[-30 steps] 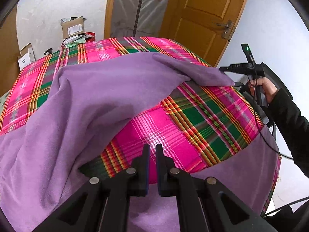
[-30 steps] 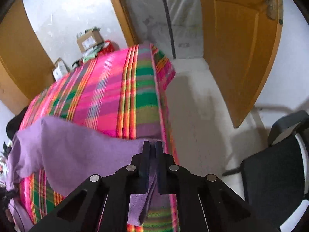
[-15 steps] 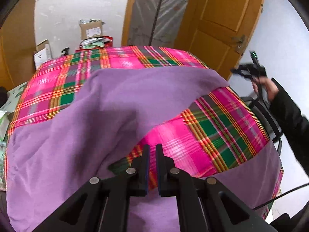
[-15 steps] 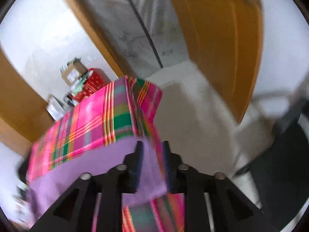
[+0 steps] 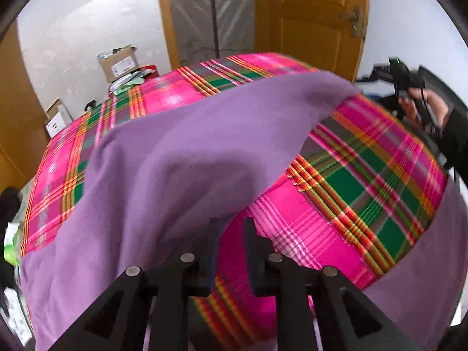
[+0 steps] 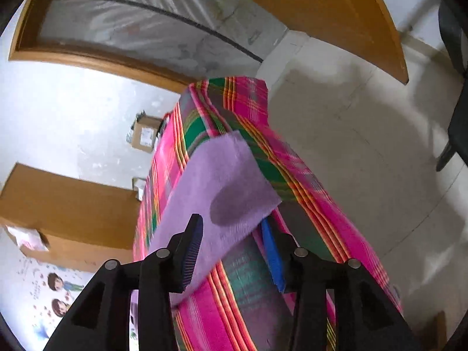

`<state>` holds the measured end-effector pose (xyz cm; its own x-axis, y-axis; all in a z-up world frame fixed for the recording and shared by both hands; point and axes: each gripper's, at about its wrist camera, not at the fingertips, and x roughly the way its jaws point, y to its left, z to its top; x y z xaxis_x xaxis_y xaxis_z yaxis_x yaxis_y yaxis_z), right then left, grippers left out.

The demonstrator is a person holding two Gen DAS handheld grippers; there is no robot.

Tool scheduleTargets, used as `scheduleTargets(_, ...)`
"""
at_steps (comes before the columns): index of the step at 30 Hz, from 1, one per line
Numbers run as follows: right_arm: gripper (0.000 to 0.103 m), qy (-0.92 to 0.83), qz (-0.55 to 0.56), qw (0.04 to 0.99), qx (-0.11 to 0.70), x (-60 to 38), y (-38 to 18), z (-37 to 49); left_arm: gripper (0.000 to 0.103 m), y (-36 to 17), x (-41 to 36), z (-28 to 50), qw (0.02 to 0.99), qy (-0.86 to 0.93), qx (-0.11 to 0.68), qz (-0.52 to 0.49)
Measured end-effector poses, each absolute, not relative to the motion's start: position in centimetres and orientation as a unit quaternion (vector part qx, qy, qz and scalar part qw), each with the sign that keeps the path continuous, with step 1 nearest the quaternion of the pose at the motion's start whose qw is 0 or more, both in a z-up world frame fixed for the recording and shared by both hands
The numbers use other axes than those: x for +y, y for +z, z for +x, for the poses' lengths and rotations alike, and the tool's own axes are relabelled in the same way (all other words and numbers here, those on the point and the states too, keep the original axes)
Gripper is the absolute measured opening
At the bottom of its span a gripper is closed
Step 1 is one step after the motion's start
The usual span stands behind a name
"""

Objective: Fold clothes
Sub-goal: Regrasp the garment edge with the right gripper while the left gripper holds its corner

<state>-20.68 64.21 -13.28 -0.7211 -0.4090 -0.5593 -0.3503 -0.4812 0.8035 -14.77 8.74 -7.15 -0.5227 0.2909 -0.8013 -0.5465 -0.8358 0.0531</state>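
Note:
A large purple cloth (image 5: 181, 152) lies over a table covered by a pink, green and orange plaid tablecloth (image 5: 365, 175). One part is folded back across the left and far side, and a strip hangs over the near right edge. My left gripper (image 5: 231, 228) is open, with the purple fold's edge just beside its left finger and plaid showing in the gap. My right gripper (image 6: 232, 228) is wide open, and the cloth's corner (image 6: 222, 175) rests on the table edge in front of it. A hand (image 5: 430, 108) holds that gripper at the table's far right.
Cardboard boxes (image 5: 118, 63) are stacked by the wall behind the table. A wooden door (image 5: 310, 14) stands at the back right. A black chair (image 6: 459, 117) sits on the pale floor (image 6: 365, 161) right of the table.
Both grippers were shut on the purple cloth and carried its edge towards the far side. Both have since opened, and the right one has let the corner drop onto the table.

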Motion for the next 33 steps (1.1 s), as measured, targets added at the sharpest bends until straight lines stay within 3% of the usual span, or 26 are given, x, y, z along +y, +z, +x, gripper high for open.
scheduleTargets(3,0.03,-0.792,0.367,0.02,-0.487,64.0,-12.5,-21.2,0.019,-8.1,10.3,-15.0,0.247,0.851,0.187,-0.423)
scheduleTargets(5,0.013,-0.8,0.368,0.013,-0.475,63.9,-12.2,-21.3,0.019,-8.2,10.9,-15.2,0.244,0.854,0.205,-0.412)
scheduleTargets(7,0.007,-0.802,0.364,0.014,-0.474,64.1,-12.1,-21.4,0.019,-8.2,11.4,-15.6,0.237,0.855,0.219,-0.406)
scheduleTargets(17,0.003,-0.823,0.351,0.014,-0.446,63.7,-10.2,-21.7,0.017,-8.7,13.6,-16.4,0.207,0.853,0.296,-0.376)
scheduleTargets(20,0.003,-0.83,0.326,0.02,-0.452,64.2,-8.7,-20.9,0.002,-8.2,13.5,-16.8,0.228,0.847,0.282,-0.388)
scheduleTargets(27,0.003,-0.846,0.303,-0.005,-0.438,67.2,-4.6,-15.7,0.0,-5.2,13.7,-13.3,0.344,0.83,0.214,-0.383)
scheduleTargets(33,0.003,-0.846,0.301,-0.046,-0.438,69.9,-4.5,-10.7,0.0,-3.8,14.8,-9.9,0.406,0.815,0.184,-0.37)
